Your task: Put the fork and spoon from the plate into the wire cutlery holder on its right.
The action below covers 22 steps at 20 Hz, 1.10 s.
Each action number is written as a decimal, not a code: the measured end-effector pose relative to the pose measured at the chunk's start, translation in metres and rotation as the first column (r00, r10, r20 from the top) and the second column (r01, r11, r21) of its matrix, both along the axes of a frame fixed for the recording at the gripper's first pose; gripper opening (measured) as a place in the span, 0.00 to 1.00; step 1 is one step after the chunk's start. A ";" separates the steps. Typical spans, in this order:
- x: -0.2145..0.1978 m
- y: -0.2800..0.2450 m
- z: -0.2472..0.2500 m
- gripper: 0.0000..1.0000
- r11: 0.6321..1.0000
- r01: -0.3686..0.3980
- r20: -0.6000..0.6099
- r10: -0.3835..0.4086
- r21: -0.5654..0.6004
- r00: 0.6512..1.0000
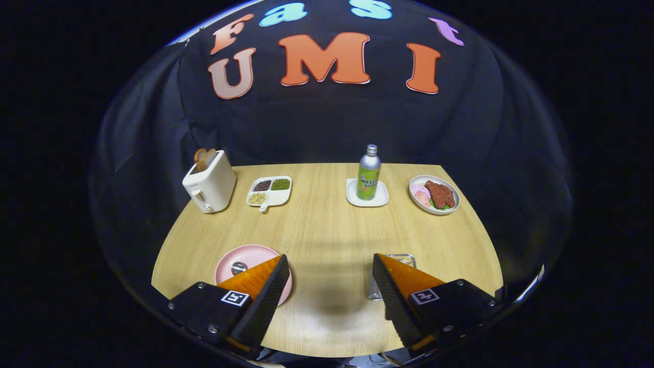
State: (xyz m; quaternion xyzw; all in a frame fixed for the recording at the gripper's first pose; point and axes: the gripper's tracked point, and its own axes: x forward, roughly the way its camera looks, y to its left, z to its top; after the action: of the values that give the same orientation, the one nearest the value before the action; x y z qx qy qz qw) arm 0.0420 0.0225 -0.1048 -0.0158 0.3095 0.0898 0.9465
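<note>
Gripper view gives me a wooden table seen from above its near edge, with the gripper held over the near middle. I see its two fingers spread wide apart, released, with bare tabletop between them and nothing in their grasp.

Behind the left finger lies a pink plate, partly covered by that finger. On the plate I can make out the rounded metal bowl of a spoon; the rest of it is hidden by the finger, and I cannot pick out the fork.

Behind the right finger, well apart from the plate, stands the wire cutlery holder. I see just its rim and a bit of one side past the fingertip, so I cannot tell what is inside it.

Along the far edge of the table, from left to right, I see a white toaster with bread slices sticking up from it, a white divided dish with beans or seeds in its compartments, a green bottle standing upright on a small square white saucer, and a round dish of meat.
</note>
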 end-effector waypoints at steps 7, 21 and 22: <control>-0.008 0.073 -0.031 0.98 1.000 -0.009 0.101 0.006 0.025 0.995; -0.030 0.181 -0.130 0.98 0.997 -0.081 0.025 0.081 -0.010 0.996; -0.032 0.187 -0.135 0.98 0.996 -0.091 0.013 0.092 -0.016 0.996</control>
State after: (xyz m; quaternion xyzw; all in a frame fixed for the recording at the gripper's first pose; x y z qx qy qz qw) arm 0.0100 0.2096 -0.2400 -0.0379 0.3024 0.1305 0.9435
